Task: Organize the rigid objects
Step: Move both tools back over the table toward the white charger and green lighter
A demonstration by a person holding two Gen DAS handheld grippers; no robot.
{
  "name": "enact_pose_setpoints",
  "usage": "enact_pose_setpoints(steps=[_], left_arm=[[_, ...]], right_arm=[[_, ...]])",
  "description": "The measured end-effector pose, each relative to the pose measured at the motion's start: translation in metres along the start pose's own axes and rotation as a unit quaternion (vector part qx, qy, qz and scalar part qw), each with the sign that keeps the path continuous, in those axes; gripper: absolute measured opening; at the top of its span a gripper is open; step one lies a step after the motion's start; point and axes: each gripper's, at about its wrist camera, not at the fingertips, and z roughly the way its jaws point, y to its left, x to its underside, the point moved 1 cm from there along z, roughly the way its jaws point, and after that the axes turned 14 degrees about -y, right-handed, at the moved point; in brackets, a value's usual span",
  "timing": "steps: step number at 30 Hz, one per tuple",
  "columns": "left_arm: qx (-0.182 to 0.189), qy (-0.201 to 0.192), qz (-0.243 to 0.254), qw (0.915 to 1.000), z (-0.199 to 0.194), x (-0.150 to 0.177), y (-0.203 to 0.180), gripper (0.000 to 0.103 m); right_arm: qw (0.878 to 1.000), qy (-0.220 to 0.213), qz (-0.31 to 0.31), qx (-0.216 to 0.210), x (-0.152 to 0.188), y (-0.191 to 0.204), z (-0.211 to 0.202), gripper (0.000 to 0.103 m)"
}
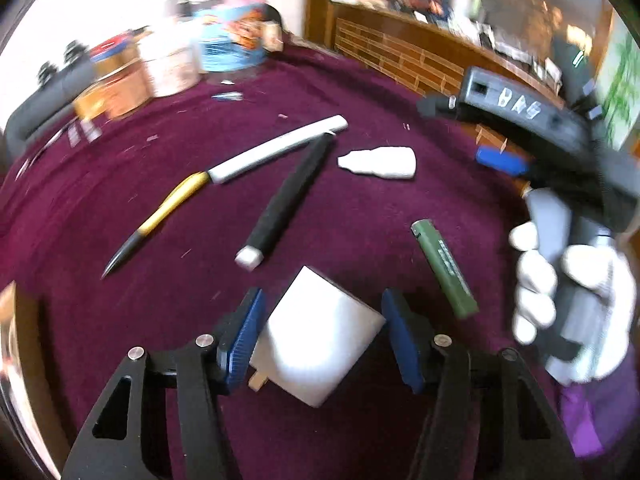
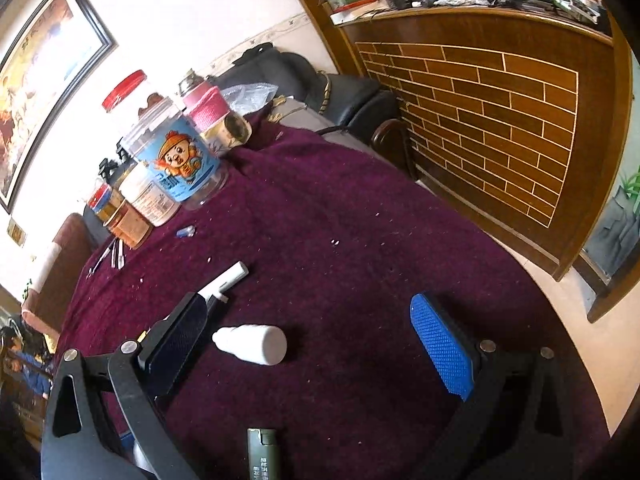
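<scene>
In the left wrist view my left gripper (image 1: 322, 340) is closed on a white plug adapter (image 1: 316, 336), blue pads against its two sides, just above the purple cloth (image 1: 360, 92). Around it lie a green lighter (image 1: 445, 269), a black pen-like stick (image 1: 290, 204), a white-and-gold pen (image 1: 224, 180) and a small white bottle (image 1: 380, 163). The right gripper body (image 1: 560, 140) hangs at the right, in a white-gloved hand. In the right wrist view my right gripper (image 2: 316, 344) is open and empty above the white bottle (image 2: 252, 342); the lighter's top (image 2: 262, 456) shows at the bottom edge.
Jars and tins (image 2: 176, 160) stand at the cloth's far left edge, with a small blue-white item (image 2: 186, 232) and metal tools (image 2: 112, 254) near them. A wooden brick-pattern counter (image 2: 480, 112) and dark chairs (image 2: 352, 96) stand beyond the table's far edge.
</scene>
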Motion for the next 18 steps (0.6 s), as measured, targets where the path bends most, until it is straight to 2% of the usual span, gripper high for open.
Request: enact_pose_setpoints(steps=[4,8,13,18], left_arm=[[-0.033,-0.022,-0.016,0.9991,-0.033,0.013,0.010,0.057],[-0.046,-0.032,-0.023,0.9981,-0.048,0.022,0.008,0.058],[-0.057,-0.036,-0.018,0.9976,-0.033,0.019,0.008,0.066],[-0.056,-0.018,-0.001,0.9982,-0.011,0.018,-0.003,0.066]], right_arm=[[1.000,0.005,-0.001,-0.002,0.002,0.001,0.001,0.102],[1.000,0.001,-0.003,-0.003,0.002,0.000,-0.001,0.102],[1.000,0.000,-0.009,-0.003,0.003,0.002,-0.001,0.102],[1.000,0.004,-0.005,-0.005,0.003,0.001,0.000,0.102]])
